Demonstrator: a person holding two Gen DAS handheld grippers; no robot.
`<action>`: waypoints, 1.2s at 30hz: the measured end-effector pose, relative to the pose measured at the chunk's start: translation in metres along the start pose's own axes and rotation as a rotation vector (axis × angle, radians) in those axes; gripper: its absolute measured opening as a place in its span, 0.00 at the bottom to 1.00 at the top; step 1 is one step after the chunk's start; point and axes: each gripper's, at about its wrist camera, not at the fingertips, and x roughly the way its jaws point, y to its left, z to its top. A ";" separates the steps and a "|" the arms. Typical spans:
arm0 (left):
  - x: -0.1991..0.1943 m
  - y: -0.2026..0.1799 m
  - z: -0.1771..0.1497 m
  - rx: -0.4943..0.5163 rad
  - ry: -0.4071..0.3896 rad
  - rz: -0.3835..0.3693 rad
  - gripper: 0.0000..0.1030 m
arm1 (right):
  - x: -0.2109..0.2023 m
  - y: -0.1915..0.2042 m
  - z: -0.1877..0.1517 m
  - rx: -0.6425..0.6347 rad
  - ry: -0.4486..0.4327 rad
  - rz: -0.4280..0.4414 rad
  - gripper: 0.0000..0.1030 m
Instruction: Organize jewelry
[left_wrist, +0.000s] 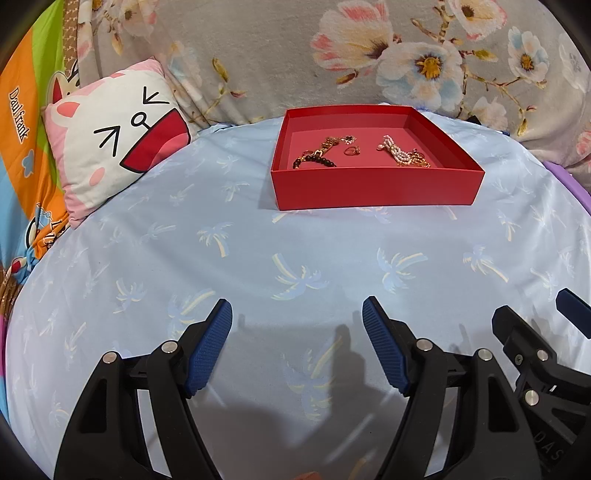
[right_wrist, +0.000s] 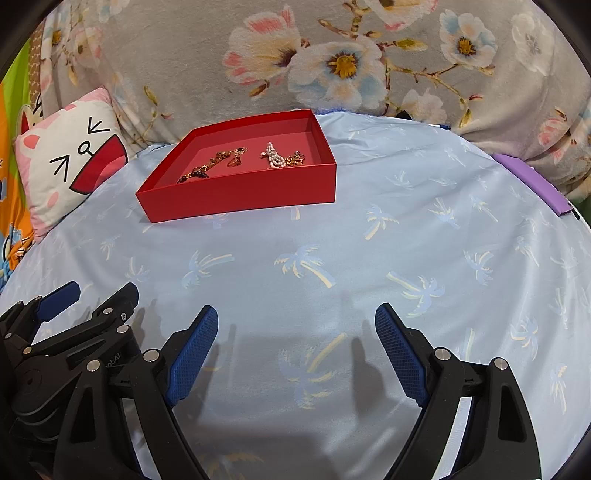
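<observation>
Plainly, both claws are released and hold nothing: the left gripper (left_wrist: 297, 314) and right gripper (right_wrist: 296, 321) sit low in frame over the blue sheet (left_wrist: 258, 258). Upper centre, the red box (left_wrist: 376, 186) holds a black bead bracelet (left_wrist: 314, 161), a ring (left_wrist: 351, 150) and a pearl bracelet (left_wrist: 397, 152).

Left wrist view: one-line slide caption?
Open left gripper hovers over palm-print sheet, facing red tray holding jewelry.

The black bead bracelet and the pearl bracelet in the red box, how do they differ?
The black bead bracelet has dark round beads; the pearl bracelet has small white ones. The black bead bracelet lies on the box's left side, the pearl bracelet on its right, bunched into several strands. Both carry gold-toned parts and rest on the floor of the red box.
</observation>
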 end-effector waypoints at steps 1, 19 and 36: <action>0.000 0.000 0.000 0.000 0.000 0.000 0.69 | 0.000 0.000 0.000 0.000 0.000 0.000 0.83; -0.002 0.000 0.002 0.002 -0.013 0.009 0.69 | 0.000 0.000 0.000 0.000 -0.002 0.000 0.83; -0.003 0.000 0.002 -0.002 -0.019 0.014 0.69 | -0.001 0.000 0.000 -0.002 -0.004 0.002 0.83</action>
